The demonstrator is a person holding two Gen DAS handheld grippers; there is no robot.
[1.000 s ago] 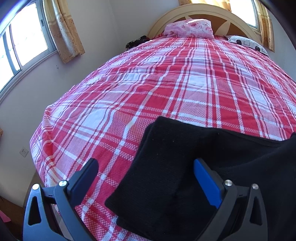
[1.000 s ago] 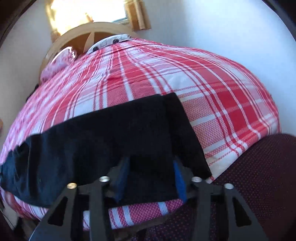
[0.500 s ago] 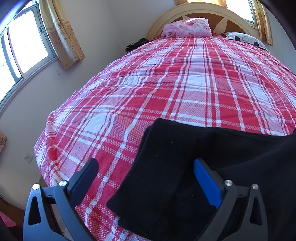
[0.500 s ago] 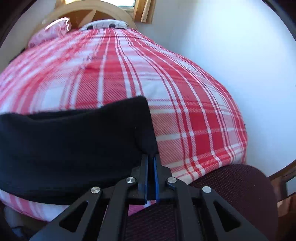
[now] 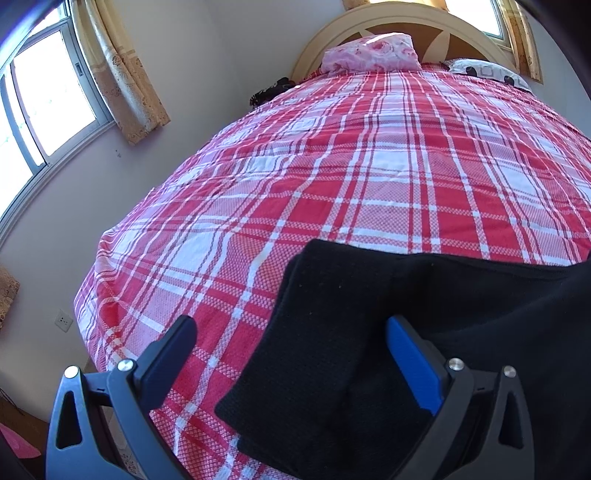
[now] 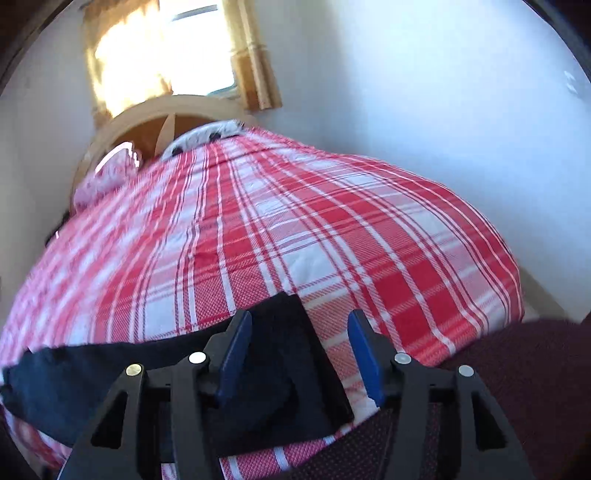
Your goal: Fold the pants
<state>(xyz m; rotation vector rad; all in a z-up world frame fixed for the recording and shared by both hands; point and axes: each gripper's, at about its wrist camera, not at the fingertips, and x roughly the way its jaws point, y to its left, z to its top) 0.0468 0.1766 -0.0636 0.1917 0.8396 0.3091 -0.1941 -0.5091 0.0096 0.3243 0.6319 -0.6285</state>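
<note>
Black pants [image 5: 424,332] lie flat across the near edge of a bed with a red and white plaid cover [image 5: 369,166]. In the left wrist view my left gripper [image 5: 291,332] is open, its jaws wide apart above the left end of the pants, holding nothing. In the right wrist view the pants [image 6: 273,373] stretch leftward, their right end between the fingers. My right gripper [image 6: 299,328] is open above that end and holds nothing.
A pink pillow [image 5: 369,53] and a patterned pillow [image 5: 487,72] lie by the wooden headboard [image 5: 399,18]. A window with curtains [image 5: 122,70] is on the left wall. A dark red upholstered chair [image 6: 517,387] stands against the bed's near right corner.
My right gripper shut on the right end of the pants half a second ago and has now opened and let it go. The left gripper stayed open and drew back slightly.
</note>
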